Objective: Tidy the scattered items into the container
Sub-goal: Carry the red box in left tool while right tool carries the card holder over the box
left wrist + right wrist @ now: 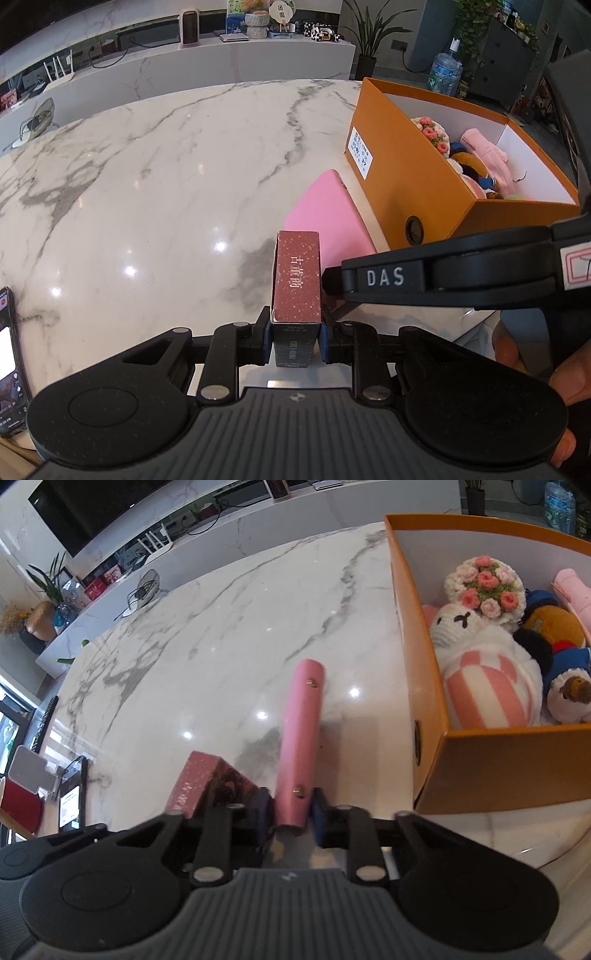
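My left gripper (294,339) is shut on a small dark red box (296,275) with pale characters, held above the marble table (147,177). My right gripper (293,812) is shut on the spine of a pink notebook (301,738), which also shows in the left wrist view (325,218) beside the red box (199,782). The orange box (413,177) stands to the right, open. In the right wrist view the orange box (498,768) holds a white knitted rabbit (484,672), a knitted flower bouquet (484,587), a brown and blue plush (554,638) and a pink item (576,594).
A phone (9,362) lies at the table's left edge. A white counter (184,62) with a heater, plants and cables runs behind the table. A water bottle (445,70) stands on the floor beyond the box. The right gripper's arm (461,277) crosses the left view.
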A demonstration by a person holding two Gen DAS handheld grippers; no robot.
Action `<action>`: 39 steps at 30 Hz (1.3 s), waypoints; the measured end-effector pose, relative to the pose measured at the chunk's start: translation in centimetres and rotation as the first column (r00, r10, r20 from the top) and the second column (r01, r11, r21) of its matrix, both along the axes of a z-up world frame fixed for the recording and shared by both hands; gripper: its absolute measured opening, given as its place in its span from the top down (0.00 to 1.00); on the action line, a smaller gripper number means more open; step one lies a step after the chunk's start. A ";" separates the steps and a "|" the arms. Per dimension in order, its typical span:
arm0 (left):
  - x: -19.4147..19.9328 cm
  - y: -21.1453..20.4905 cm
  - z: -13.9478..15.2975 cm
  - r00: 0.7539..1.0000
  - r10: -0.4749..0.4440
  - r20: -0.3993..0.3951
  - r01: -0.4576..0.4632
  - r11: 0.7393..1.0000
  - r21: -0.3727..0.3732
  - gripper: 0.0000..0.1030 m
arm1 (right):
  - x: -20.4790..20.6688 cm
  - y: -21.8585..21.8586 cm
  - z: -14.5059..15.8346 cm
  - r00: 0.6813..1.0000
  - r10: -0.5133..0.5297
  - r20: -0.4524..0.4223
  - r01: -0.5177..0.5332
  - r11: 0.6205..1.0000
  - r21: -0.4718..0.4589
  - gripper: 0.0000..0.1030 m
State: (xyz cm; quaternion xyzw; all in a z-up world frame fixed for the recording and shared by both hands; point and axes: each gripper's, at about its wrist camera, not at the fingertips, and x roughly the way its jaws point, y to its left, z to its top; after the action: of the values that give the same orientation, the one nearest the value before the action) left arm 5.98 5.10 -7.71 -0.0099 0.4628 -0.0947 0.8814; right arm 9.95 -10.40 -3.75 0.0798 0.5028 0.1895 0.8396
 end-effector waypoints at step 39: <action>-0.3 -4.8 11.4 0.954 -0.067 0.291 0.062 0.998 0.026 0.74 | -4.1 -7.6 11.9 0.948 -0.110 0.299 0.081 0.991 0.108 0.82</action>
State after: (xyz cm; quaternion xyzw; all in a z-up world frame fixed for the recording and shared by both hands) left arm 5.66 0.27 3.68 0.0264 0.3287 -0.1199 0.9364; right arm 5.87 -18.02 8.15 0.1135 0.3533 0.1820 0.9106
